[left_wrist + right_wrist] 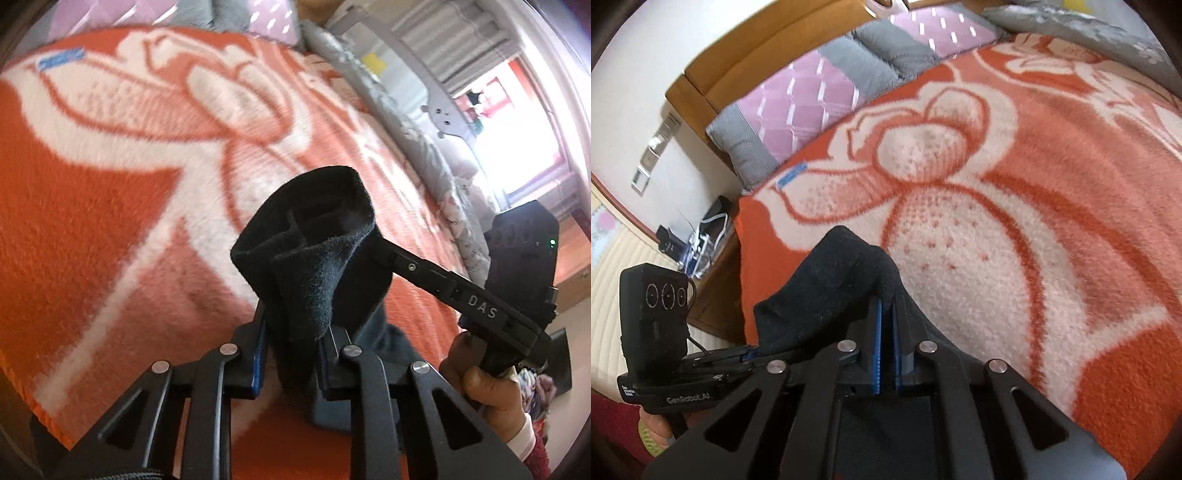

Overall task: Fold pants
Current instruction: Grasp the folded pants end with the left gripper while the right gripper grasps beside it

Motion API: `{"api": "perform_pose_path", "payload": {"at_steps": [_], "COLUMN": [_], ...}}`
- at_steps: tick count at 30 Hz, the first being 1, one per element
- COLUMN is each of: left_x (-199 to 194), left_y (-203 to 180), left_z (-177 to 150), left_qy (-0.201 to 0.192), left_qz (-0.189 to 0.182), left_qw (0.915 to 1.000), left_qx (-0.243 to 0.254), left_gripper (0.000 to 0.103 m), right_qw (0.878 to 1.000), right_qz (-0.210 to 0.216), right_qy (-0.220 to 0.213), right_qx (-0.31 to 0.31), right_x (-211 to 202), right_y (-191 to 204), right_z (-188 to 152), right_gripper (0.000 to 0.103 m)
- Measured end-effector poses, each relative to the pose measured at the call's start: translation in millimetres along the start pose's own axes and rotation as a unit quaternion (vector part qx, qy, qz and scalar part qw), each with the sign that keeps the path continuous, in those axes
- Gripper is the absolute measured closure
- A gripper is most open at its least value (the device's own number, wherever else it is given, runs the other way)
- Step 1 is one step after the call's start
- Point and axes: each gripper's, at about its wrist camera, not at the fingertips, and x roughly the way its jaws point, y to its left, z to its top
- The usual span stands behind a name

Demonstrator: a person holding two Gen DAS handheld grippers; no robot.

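Both grippers clamp the dark fleecy pants (314, 266) above the orange-and-white floral blanket (110, 221): left gripper (291, 350) lower centre, right gripper (886, 314) likewise. Risk: the bunched cloth slipping from either shallow grip.

We count one pair of dark, fuzzy fleece pants (314, 251), two black hand-held grippers, the left hand-held gripper (291, 354) and the right hand-held gripper (886, 317), and one orange-and-white flowered plush blanket (1015, 221). We count one lilac-and-grey quilted pillow (798, 107) (possibly more, the row is partly cut off) and one wooden headboard (768, 48).
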Motion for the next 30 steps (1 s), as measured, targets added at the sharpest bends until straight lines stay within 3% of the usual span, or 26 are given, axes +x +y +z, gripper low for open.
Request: {"api": "perform_pose_path", "payload": {"at_steps": [15,30], "left_x": [-26.5,-30.6], "left_y": [-71.0,-155.0], "left_z": [-13.4,-54.4], "left_qy": [-0.016,0.007], "left_qz": [-0.036,-0.079], "left_qw": [0.9961,0.9815], "left_qx": [0.078,0.174], "left_gripper": [0.083,0.083], "right_qw": [0.995,0.978], "right_qz": [0.015,0.02], "right_qy": [-0.085,-0.174], "right_qx": [0.052,0.116], "right_x": [-73.8,-148.6], "right_y": [-12.6,-41.2], "right_z": [-21.4,-77.5], "right_gripper": [0.097,0.097]}}
